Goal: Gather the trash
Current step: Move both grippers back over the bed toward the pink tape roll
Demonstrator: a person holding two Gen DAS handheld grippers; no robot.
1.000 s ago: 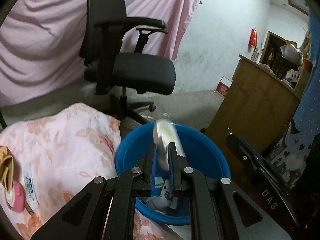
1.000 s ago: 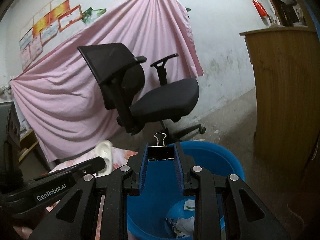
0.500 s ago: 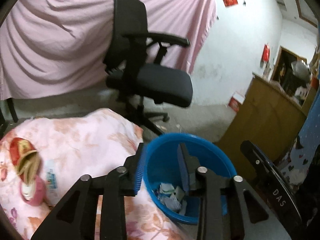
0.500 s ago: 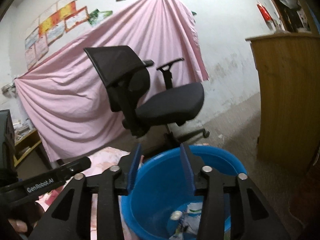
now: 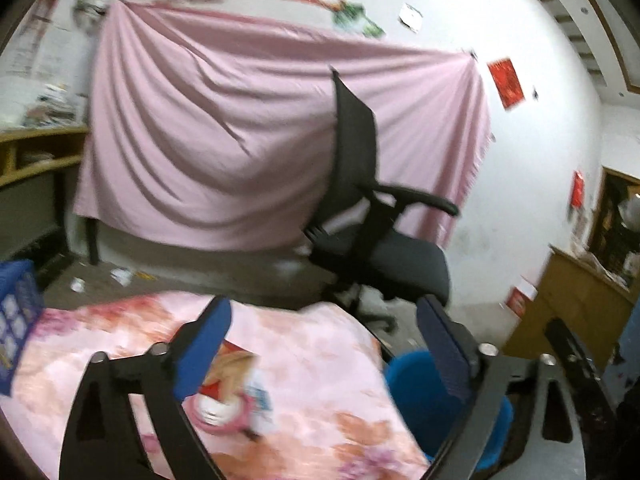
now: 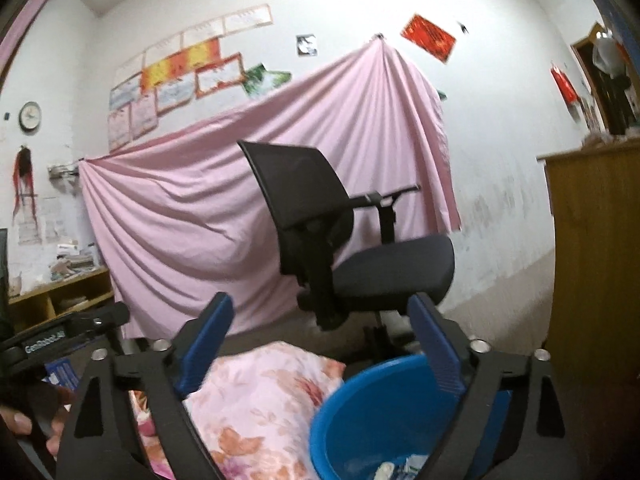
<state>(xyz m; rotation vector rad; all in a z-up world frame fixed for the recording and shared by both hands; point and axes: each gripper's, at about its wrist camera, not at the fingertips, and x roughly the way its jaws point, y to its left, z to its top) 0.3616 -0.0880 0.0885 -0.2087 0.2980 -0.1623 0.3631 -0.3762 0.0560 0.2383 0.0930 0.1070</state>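
Note:
My left gripper (image 5: 324,320) is wide open and empty, raised above the floral pink tablecloth (image 5: 312,384). A red and yellow wrapper with a pink round piece (image 5: 228,392) lies on the cloth just past the left finger. The blue trash bin (image 5: 420,392) sits at the table's right edge, partly behind the right finger. My right gripper (image 6: 320,324) is wide open and empty above the blue bin (image 6: 380,412), which holds paper scraps (image 6: 400,470). The floral cloth (image 6: 260,400) lies left of the bin.
A black office chair (image 5: 372,240) stands beyond the table before a hanging pink sheet (image 5: 240,152). A wooden cabinet (image 5: 576,300) is at the right. A blue crate (image 5: 16,320) sits at the table's left. The other gripper's body (image 6: 60,336) shows at the left.
Both grippers released their items into the blue bin, opened wider, and swung up and left away from the bin toward the table.

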